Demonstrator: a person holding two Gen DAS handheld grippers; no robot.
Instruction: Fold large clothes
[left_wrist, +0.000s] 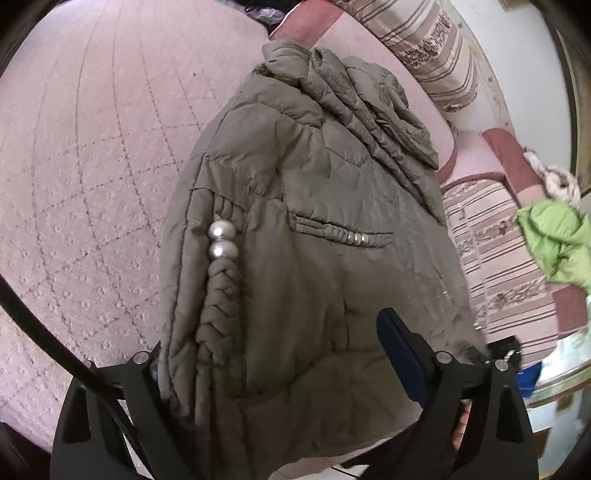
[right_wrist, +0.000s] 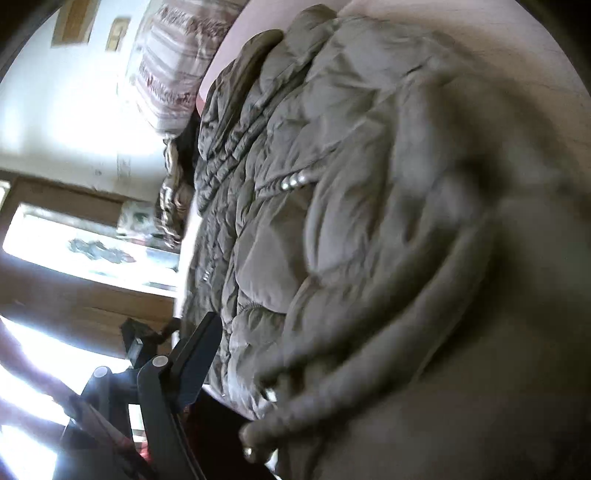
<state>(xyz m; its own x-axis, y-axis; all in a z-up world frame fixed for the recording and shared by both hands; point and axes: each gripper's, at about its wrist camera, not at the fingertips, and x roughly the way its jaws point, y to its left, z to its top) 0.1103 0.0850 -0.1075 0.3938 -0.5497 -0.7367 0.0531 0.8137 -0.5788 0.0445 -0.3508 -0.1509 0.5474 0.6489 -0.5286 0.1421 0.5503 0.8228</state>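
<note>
Over on the left, the pink quilted bed cover (left_wrist: 85, 155) is bare out toward nine o'clock, and the olive puffer jacket (left_wrist: 314, 229) lies on it, already doubled over by the look of it. Its long axis runs from the left claw (left_wrist: 273, 354) away toward twelve o'clock, where the bunched hood (left_wrist: 362, 107) ends near the striped cushions (left_wrist: 436, 55). The left claw stands wide, straddling the jacket's near edge: one finger sits at the seam with the braided trim and two pearl beads (left_wrist: 221, 242), the other rests on top at about four o'clock, and the pads don't look pressed in.

Moving right, a green garment (left_wrist: 554, 247) sits apart at three o'clock. The right claw (right_wrist: 288, 376) comes in from the jacket's other side. Its picture is blurred; only one finger shows clearly, just off the fabric edge at seven o'clock, and the jaws read as spread with padding bulging close. I'd say the left claw is better placed to take the near hem and carry it toward the hood.
</note>
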